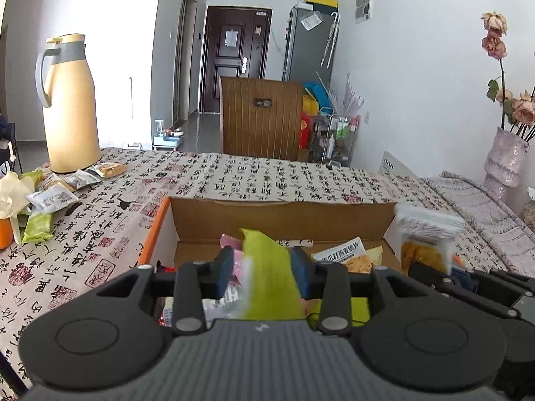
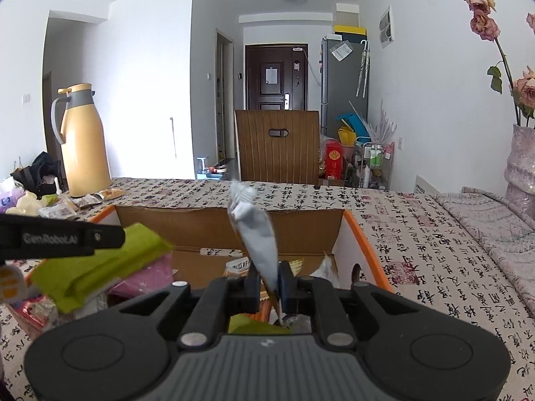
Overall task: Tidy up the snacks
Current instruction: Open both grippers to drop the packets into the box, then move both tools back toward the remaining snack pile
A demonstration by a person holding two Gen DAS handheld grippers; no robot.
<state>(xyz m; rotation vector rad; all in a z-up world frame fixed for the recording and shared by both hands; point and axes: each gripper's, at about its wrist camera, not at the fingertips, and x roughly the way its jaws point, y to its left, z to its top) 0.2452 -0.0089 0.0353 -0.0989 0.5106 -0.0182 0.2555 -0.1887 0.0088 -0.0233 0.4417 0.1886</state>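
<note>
Over the calligraphy-print tablecloth [image 1: 254, 173], the open cardboard box [image 1: 281, 214] receives snacks: left gripper [image 1: 264, 267], jaws apart, green packet [image 1: 271, 284] loose between; right gripper [image 2: 269, 282] clamped on grey-white packet [image 2: 257, 234], to be released low inside.

Bright daylight blows out the far left wall, fisheye bends the edges, and the green packet [image 1: 271, 277] is motion-blurred.

Each wrist camera is sitting just behind its own black two-finger gripper, looking forward and slightly downward, close over the open brown cardboard box with orange edges [image 1: 281, 214]. Both views are sharing that box, the calligraphy-print tablecloth [image 2: 418, 234], the tall yellow thermos jug [image 1: 68, 103] and the dark brown door [image 2: 276, 77] beyond.
</note>
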